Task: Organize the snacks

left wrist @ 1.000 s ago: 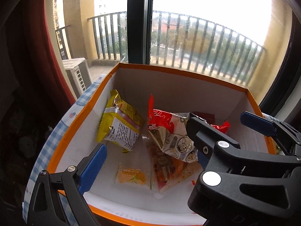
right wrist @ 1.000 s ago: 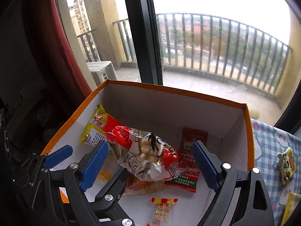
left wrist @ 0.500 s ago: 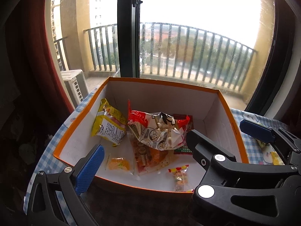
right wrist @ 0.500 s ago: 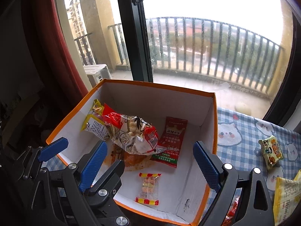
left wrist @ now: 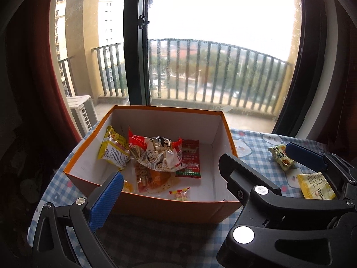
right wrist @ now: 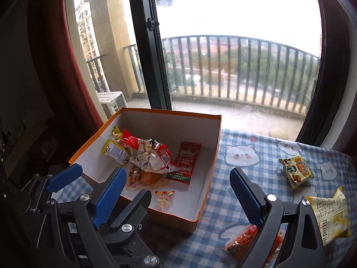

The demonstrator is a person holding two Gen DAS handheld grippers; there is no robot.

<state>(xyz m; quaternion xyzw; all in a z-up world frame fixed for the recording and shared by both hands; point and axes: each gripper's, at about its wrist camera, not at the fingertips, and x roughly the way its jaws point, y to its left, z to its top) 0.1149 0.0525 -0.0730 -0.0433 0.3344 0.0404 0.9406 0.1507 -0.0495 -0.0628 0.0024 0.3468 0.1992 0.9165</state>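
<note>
Left gripper (left wrist: 205, 176): matte black plastic clamp arms, ribbed blue rubber pads (left wrist: 106, 202) on the fingertips, round silver rivets at the pivots. Right gripper (right wrist: 176, 192): same black frame, blue textured pads (right wrist: 244, 195), silver screw heads.

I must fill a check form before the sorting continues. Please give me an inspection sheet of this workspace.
Surface: blue checked tablecloth with cat prints.
Job's things: orange box holding several snack packets; yellow packet, noodle packet and red packet lie outside it.
Clutter: nothing seen.
Grippers: left gripper open, empty; right gripper open, empty.
Cables: nothing seen.
Surroundings: window, balcony railing, red curtain.
</note>
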